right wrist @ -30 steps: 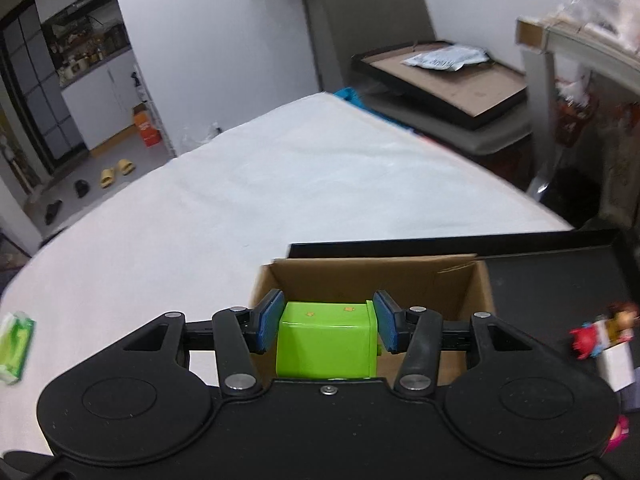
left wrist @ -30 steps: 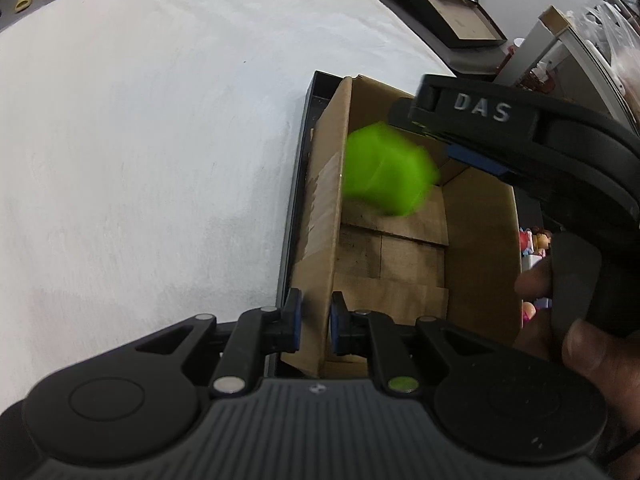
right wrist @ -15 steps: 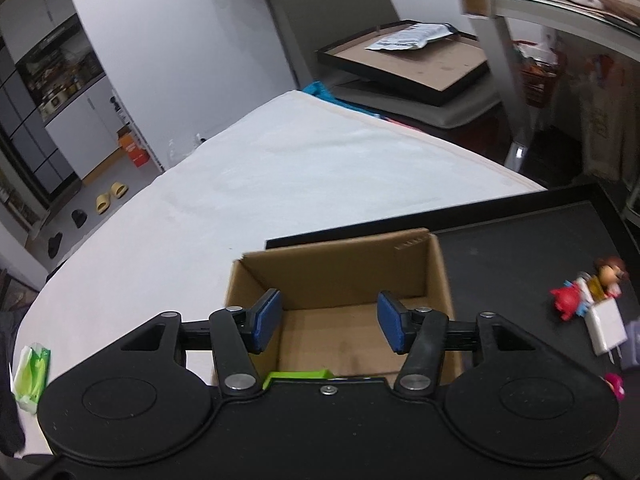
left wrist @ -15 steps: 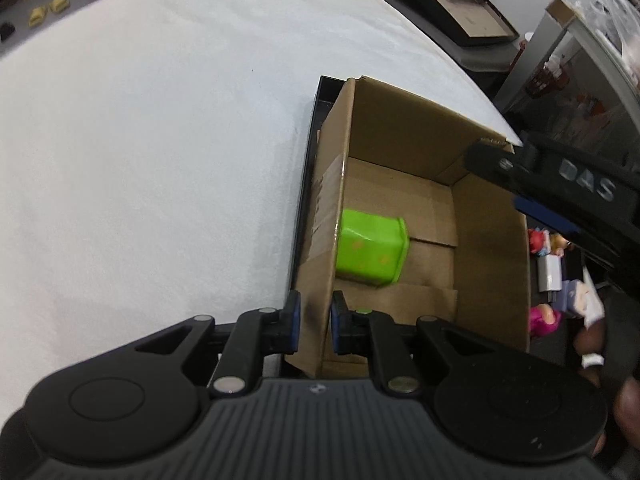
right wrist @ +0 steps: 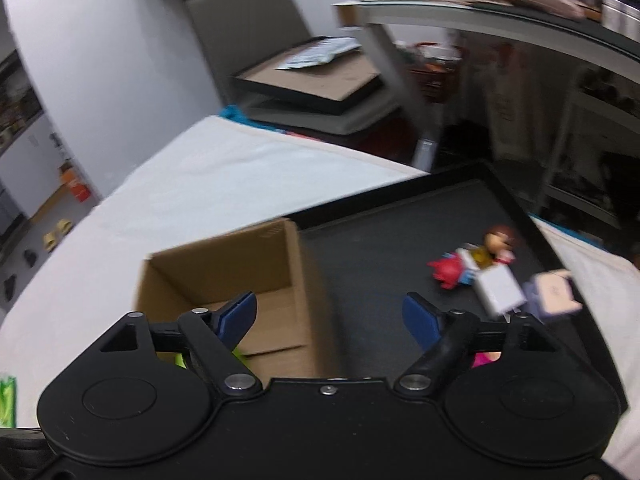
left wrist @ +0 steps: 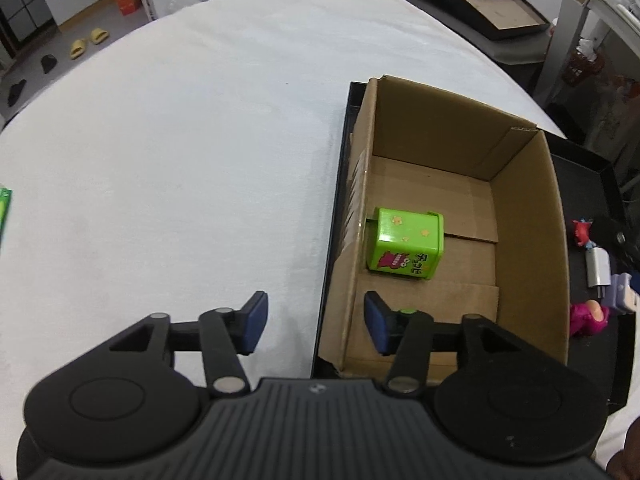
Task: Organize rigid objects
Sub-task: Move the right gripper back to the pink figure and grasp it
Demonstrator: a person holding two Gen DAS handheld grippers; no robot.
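White table (left wrist: 168, 152), black tray (right wrist: 384, 240), cardboard box (left wrist: 524, 208): green cube (left wrist: 408, 242) sits inside by its left wall. Both my tongs, left gripper (left wrist: 316, 322) and right gripper (right wrist: 330, 316), released, empty. Next: centre right over white adapter (right wrist: 500, 290), descend squarely

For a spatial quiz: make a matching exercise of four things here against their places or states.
Things:
1. green cube-shaped toy box
2. brown cardboard box
3. white charger block
4. left gripper

Places or states:
A. on the black tray, outside the carton
B. open, straddling the carton's wall
C. on the carton's floor
D. standing in the tray

Pairs: 1-C, 2-D, 3-A, 4-B
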